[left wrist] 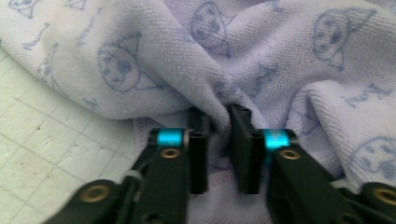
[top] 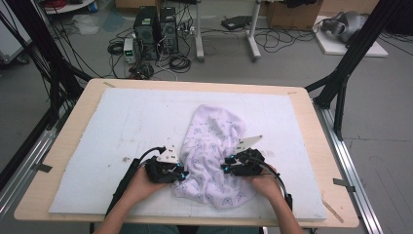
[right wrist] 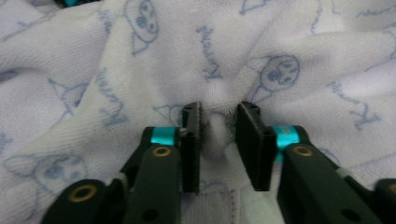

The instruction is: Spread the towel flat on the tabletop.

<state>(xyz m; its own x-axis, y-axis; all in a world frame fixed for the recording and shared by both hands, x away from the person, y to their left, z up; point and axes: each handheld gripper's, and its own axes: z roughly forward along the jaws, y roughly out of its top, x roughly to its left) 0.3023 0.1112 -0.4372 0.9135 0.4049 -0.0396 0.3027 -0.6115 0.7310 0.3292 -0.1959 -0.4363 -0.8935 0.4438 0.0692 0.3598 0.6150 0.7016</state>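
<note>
Pinching entry, near edge first: left hand-held gripper (top: 182,174), at about 7 o'clock of the counter, jaws drawn together on a raised fold of the towel (top: 214,156). The left gripper view confirms it: the black pads (left wrist: 198,154) squeeze a ridge of the towel (left wrist: 261,60) between them, cloth bunched and creased toward the bite. Grip sits at the hem so the edge can be lifted as one piece, by my reading.

Right hand-held gripper (top: 227,168), at about 5 o'clock, likewise clamped on the same towel. In the right gripper view its pads (right wrist: 191,144) hold a puckered tuck of the towel (right wrist: 140,60) just above the stitched hem. The two grips are spaced across the near edge, probably to spread or fold the cloth evenly.

Towel: white terry with pale blue cartoon print, lying crumpled at the centre of the counter, its bulk running from 6 o'clock toward 12 o'clock, heaped rather than flat.

White mat (top: 117,126): gridded sheet covering the counter (top: 78,112), giving the cloth a clean surface.

Farther off, at 11 o'clock beyond the counter: computer towers (top: 156,31) and loose cables on the floor.
</note>
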